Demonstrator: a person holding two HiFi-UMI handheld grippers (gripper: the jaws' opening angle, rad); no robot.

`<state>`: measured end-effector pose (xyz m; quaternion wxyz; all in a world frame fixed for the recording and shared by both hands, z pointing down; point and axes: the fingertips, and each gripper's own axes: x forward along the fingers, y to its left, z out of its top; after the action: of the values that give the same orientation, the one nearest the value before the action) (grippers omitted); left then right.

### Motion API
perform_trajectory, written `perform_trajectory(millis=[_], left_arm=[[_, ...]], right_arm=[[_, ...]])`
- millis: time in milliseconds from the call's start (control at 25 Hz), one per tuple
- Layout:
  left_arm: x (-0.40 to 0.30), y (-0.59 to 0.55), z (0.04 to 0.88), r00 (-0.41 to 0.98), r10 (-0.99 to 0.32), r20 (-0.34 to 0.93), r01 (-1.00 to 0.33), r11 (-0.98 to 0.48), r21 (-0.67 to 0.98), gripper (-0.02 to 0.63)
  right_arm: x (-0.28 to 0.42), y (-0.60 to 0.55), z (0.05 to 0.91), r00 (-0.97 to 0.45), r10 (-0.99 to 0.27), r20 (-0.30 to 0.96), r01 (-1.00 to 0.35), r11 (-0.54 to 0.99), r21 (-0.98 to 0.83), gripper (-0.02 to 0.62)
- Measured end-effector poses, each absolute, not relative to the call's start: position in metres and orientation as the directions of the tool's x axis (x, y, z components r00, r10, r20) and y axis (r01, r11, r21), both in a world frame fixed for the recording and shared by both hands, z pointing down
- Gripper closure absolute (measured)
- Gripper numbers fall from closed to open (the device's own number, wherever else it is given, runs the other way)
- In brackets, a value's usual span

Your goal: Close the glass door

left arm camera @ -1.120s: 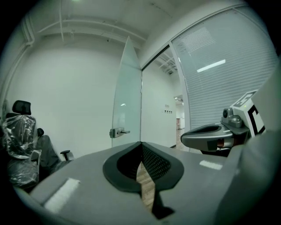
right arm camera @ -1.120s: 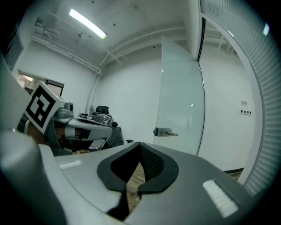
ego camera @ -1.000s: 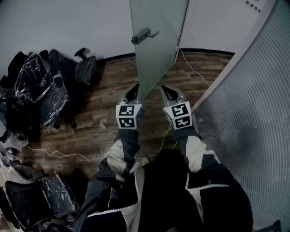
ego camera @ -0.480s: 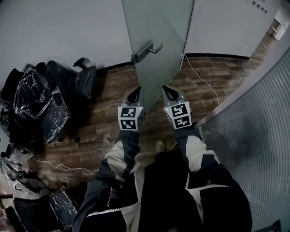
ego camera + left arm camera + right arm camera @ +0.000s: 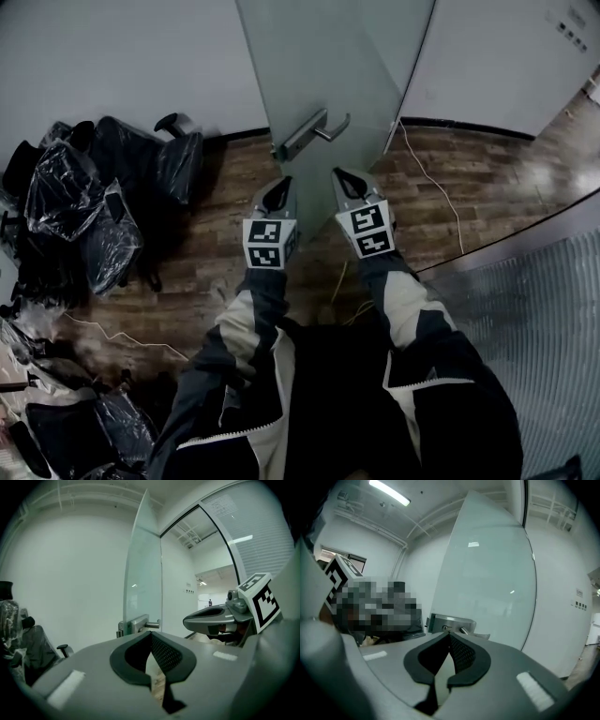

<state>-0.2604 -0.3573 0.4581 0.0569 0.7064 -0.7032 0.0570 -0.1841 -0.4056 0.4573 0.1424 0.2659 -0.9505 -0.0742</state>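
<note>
The frosted glass door [image 5: 319, 66] stands ajar ahead of me, edge-on, with a metal lever handle [image 5: 314, 131] on each face. My left gripper [image 5: 280, 185] is shut and empty, its tip just short of the door's left face below the handle. My right gripper [image 5: 339, 176] is also shut and empty, on the door's right side near the handle. In the left gripper view the door [image 5: 143, 573] and handle [image 5: 140, 623] sit just beyond the closed tips [image 5: 151, 633]. The right gripper view shows the door [image 5: 492, 573] and handle plate [image 5: 452, 623] close ahead of the tips [image 5: 449, 634].
Office chairs wrapped in black plastic [image 5: 84, 206] crowd the left side. A white cable [image 5: 441, 197] trails over the wooden floor [image 5: 487, 197] by the white wall. A ribbed glass partition [image 5: 534, 319] curves along the right. More wrapped items [image 5: 66, 422] lie at lower left.
Both grippers have moved forward toward the door, still shut. The handle now lies much closer to their tips, and the partition has slid away to the lower right.
</note>
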Motion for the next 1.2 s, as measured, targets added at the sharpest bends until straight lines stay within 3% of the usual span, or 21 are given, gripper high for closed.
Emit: perform_trajectory(millis=[240,400,600,720,960,1080,1200], left_arm=[[-0.289,-0.368,0.459,0.016,-0.987,0.161,-1.0,-0.015,0.011,0.603],[-0.298,-0.37,0.46,0.037,-0.986,0.166,-0.999,-0.034,0.019,0.604],[-0.307,-0.37,0.466,0.064,-0.983,0.171,-0.998,-0.059,0.035,0.604],[-0.309,-0.369,0.472,0.076,-0.98,0.181,-0.997,-0.069,0.046,0.603],[-0.315,-0.371,0.479,0.084,-0.976,0.2,-0.996,-0.076,0.051,0.603],[-0.316,-0.374,0.48,0.086,-0.974,0.21,-0.996,-0.081,0.032,0.603],[-0.314,-0.376,0.48,0.094,-0.973,0.21,-0.996,-0.089,0.032,0.603]], right_arm=[[-0.211,-0.425,0.462,-0.798,-0.542,0.263,-0.473,0.834,0.283,0.583],[-0.217,-0.443,0.469,-0.744,-0.585,0.323,-0.434,0.79,0.433,0.513],[-0.233,-0.479,0.489,-0.632,-0.668,0.393,-0.238,0.65,0.722,0.453],[-0.242,-0.5,0.503,-0.557,-0.709,0.432,-0.112,0.579,0.807,0.372],[-0.253,-0.523,0.522,-0.478,-0.763,0.435,0.052,0.47,0.881,0.377],[-0.256,-0.527,0.525,-0.459,-0.795,0.397,0.125,0.384,0.915,0.464],[-0.254,-0.528,0.523,-0.454,-0.813,0.365,0.133,0.343,0.93,0.474]])
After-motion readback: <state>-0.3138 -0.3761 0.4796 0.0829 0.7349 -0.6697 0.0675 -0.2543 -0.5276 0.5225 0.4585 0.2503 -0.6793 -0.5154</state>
